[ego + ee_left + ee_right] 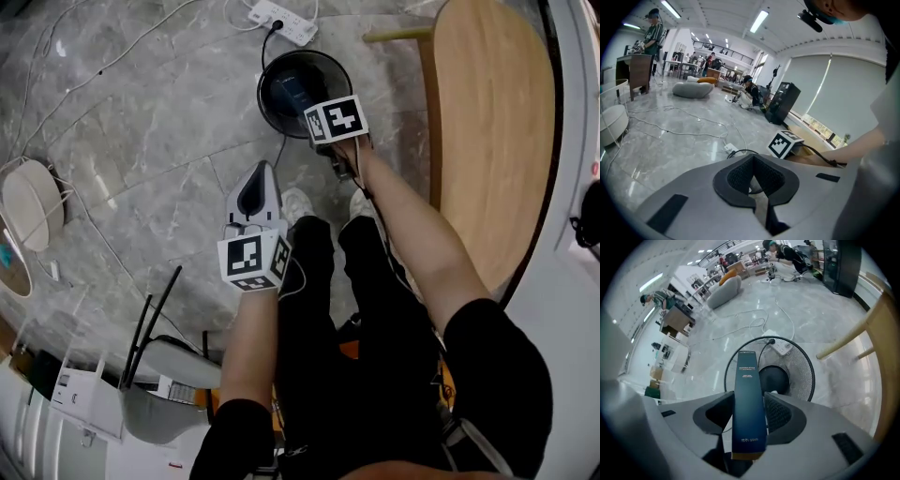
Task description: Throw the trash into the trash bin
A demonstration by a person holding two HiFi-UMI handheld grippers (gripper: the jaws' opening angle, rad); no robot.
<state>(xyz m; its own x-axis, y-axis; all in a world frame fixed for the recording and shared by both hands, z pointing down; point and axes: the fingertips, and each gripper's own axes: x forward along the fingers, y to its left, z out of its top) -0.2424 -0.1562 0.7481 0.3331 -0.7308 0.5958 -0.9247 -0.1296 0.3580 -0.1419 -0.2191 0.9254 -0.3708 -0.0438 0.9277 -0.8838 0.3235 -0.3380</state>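
A long dark blue box (pixel 749 404) stands between the jaws of my right gripper (pixel 749 411), which is shut on it. Directly beneath hangs the round black wire-mesh trash bin (pixel 805 369). In the head view the right gripper (pixel 330 122) is over the bin (pixel 269 105) and the box (pixel 292 92) points into its opening. My left gripper (pixel 255 192) hovers lower and to the left above the floor, apart from the bin. Its jaws are shut with nothing between them, as the left gripper view (pixel 754 183) shows.
A white power strip (pixel 281 21) lies just beyond the bin, with cables running across the marble floor. A wooden table (pixel 487 131) stands at the right. A white wire-frame stool (pixel 33 202) is at the left, a router with antennas (pixel 141 337) near my legs.
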